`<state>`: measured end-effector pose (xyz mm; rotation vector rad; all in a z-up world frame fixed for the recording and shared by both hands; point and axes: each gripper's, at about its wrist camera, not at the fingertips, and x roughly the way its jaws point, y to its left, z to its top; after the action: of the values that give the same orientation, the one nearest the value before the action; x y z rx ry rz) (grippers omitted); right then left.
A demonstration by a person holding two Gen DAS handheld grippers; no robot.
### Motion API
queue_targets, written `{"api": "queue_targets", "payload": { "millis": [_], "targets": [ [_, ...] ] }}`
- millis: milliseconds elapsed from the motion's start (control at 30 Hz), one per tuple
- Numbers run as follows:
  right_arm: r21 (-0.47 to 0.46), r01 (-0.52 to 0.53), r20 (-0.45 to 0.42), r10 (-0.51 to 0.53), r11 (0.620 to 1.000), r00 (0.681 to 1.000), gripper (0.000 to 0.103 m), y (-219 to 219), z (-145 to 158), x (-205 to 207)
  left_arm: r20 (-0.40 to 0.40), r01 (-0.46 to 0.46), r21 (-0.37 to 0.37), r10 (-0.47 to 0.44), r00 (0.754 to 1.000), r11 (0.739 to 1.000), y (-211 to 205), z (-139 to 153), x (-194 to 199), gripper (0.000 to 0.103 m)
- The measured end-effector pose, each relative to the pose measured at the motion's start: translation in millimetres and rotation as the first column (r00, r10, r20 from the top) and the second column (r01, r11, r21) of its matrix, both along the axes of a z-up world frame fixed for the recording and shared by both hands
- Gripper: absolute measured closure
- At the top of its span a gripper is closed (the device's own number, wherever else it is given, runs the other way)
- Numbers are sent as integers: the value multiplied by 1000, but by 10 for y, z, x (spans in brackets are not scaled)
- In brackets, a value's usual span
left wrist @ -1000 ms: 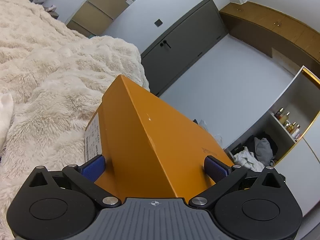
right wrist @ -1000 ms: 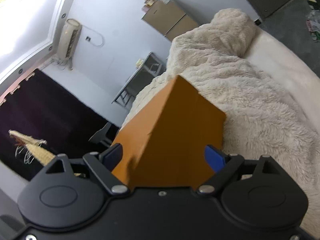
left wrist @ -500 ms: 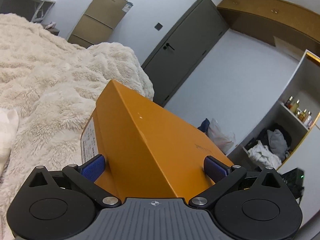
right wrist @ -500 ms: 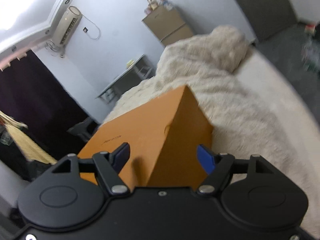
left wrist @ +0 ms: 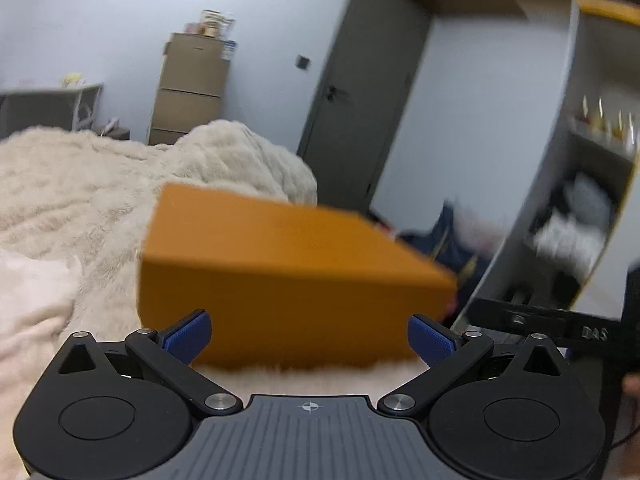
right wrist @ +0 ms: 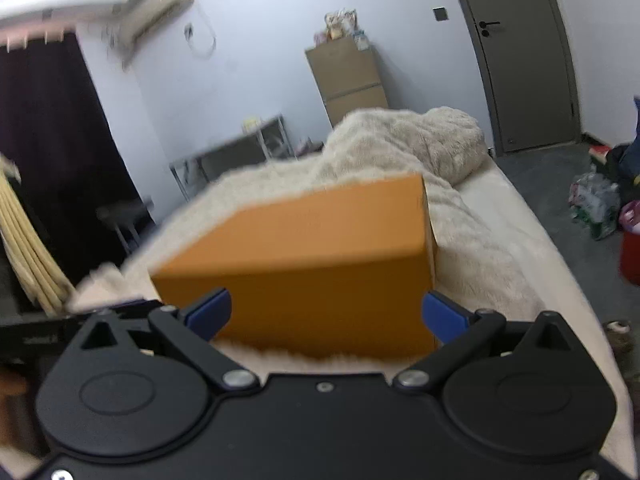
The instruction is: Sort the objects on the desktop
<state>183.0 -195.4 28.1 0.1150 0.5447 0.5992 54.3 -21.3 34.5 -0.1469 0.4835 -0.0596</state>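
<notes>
The orange box was a plain rectangular carton, matte, its edges smeared by motion blur; faint lettering on its top face could not be read. It lay flat on the fluffy cream blanket covering the bed, near the bed's front edge.

Left wrist view: the box showed a long side and its top, with the grey door and an open shelf unit off to the right. The tan cabinet stood against the far wall. A black bar of the other tool crossed the lower right.

Right wrist view: the same box presented a shaded front face. This view alone took in the wall air conditioner, dark curtain, a grey desk and clutter on the floor at right.

The left gripper had its blue pads spread wide, the box just ahead and between them, not pressed. The right gripper was opening, pads clear of the box sides, the box's near face sitting in the gap.
</notes>
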Motion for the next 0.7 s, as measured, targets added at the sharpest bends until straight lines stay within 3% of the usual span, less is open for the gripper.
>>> {"api": "queue_targets", "payload": {
  "millis": [100, 167, 233, 367, 433, 700],
  "targets": [
    [-99, -18, -44, 13, 995, 999, 0, 171, -232, -57, -19, -60, 87, 62, 998, 994, -104, -256, 1, 0],
    [-134, -30, -61, 22, 990, 998, 0, 261, -321, -91, -31, -83, 59, 85, 996, 995, -47, -321, 28, 0],
    [-155, -3, -6, 2, 988, 1000, 0, 287, -255, -150, -4, -114, 48, 114, 993, 992, -14, -289, -7, 0],
    [-147, 33, 46, -26, 989, 999, 0, 274, -228, -191, -44, -89, 80, 93, 995, 993, -70, -328, 31, 0],
    [-143, 26, 30, -22, 989, 999, 0, 270, -254, -155, -61, -79, 114, 86, 994, 990, -134, -352, 54, 0],
    [-150, 1, 24, 2, 989, 1000, 0, 341, -299, -127, -62, -80, 115, 88, 994, 990, -13, -417, 138, 0]
  ]
}}
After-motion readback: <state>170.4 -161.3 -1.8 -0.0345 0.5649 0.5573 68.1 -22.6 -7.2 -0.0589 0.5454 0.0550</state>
